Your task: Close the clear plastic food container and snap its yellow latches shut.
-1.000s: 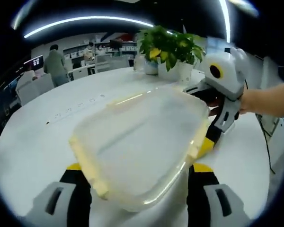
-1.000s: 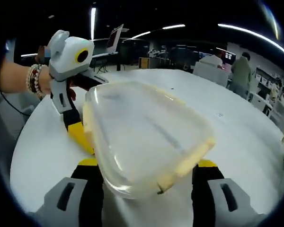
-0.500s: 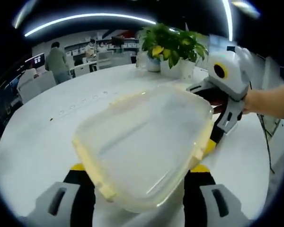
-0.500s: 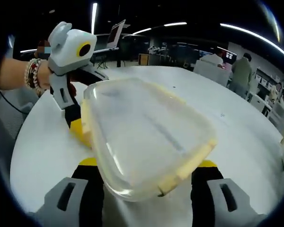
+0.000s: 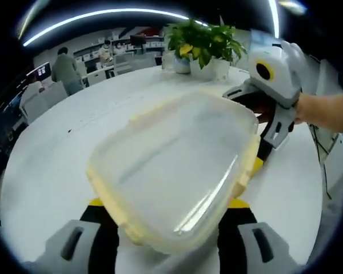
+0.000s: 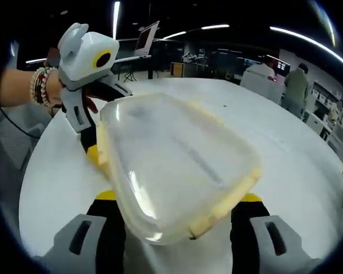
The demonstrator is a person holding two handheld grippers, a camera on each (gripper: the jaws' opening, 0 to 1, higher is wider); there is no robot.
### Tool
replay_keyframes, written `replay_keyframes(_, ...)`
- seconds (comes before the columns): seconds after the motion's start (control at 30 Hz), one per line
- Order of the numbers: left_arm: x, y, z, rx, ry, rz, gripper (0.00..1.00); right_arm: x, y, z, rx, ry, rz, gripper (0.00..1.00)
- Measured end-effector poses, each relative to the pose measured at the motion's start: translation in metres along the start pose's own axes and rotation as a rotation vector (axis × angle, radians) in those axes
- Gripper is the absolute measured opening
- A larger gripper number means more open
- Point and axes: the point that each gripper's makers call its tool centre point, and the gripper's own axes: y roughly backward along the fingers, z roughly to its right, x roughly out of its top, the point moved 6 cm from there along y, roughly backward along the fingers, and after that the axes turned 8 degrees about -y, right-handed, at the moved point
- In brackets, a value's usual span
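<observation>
Container (image 5: 171, 171) of clear plastic sits on the round white table (image 5: 51, 165), lid on, with pale yellow latches (image 5: 117, 214) along its edges. In the left gripper view the left gripper (image 5: 168, 242) has its jaws set wide to either side of the container's near end, and the container hides whether the tips touch its sides, so I cannot tell if it grips. The right gripper (image 5: 262, 149) (white body, yellow ring, a hand behind it) meets the container's far edge there. In the right gripper view its jaws likewise straddle the near end (image 6: 177, 234), contact hidden, while the left gripper reaches in against the far left edge. A potted plant (image 5: 203, 48) stands beyond.
</observation>
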Motion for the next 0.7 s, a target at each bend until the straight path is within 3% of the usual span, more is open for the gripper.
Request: replay_keyframes(0.7, -0.064, 0.066, -0.006, -0.048, -0.046, -0.036, 0.64, 0.012, -0.022, -0.091, -0.019, -0.041, -0.019, 0.72)
